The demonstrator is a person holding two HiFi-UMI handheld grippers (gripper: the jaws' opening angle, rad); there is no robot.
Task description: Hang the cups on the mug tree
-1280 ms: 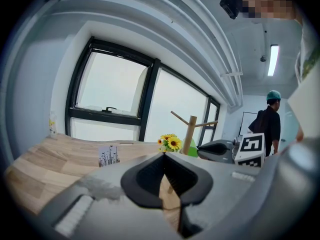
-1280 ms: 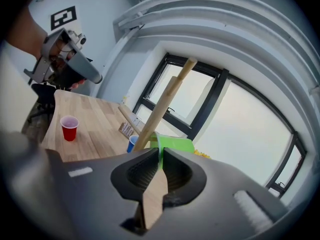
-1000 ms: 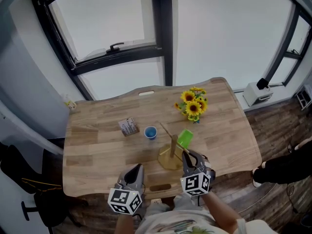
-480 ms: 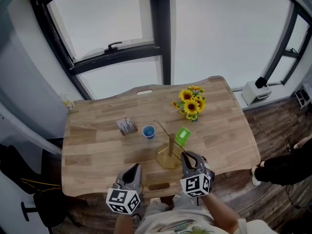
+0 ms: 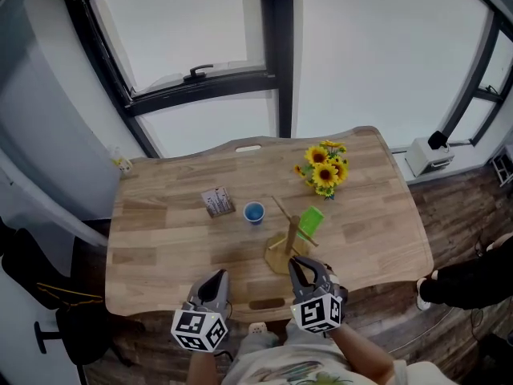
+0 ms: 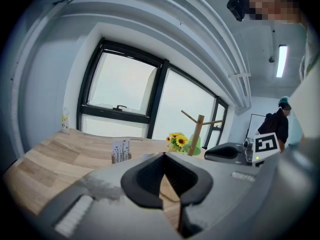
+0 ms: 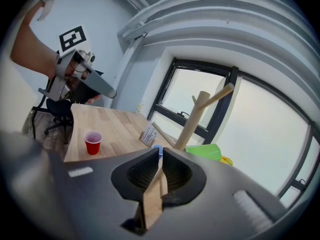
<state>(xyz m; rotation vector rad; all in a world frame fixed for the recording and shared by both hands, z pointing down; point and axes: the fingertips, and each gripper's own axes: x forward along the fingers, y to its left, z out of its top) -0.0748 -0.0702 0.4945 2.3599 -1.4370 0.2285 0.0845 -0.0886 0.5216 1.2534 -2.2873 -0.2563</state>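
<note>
A wooden mug tree [image 5: 292,233] stands near the table's front edge, with a green cup [image 5: 309,220] hanging on its right peg. Left of the tree, a blue cup [image 5: 254,212] sits upright on the table. In the right gripper view a red cup [image 7: 92,142] stands by the near edge; the head view hides it. My right gripper [image 5: 304,263] is shut and empty, just in front of the tree's base. The tree [image 7: 195,116] and green cup [image 7: 202,151] rise beyond its jaws. My left gripper [image 5: 216,277] is shut and empty over the front edge.
Sunflowers [image 5: 325,167] stand at the back right of the wooden table [image 5: 160,247]. A small card holder [image 5: 216,201] sits left of the blue cup. A window lies behind the table. A person [image 5: 473,279] is at the right, and a dark chair [image 5: 48,295] at the left.
Both grippers have drawn back a little toward the table's near edge, the right one away from the green cup. The green cup stays on its peg.
</note>
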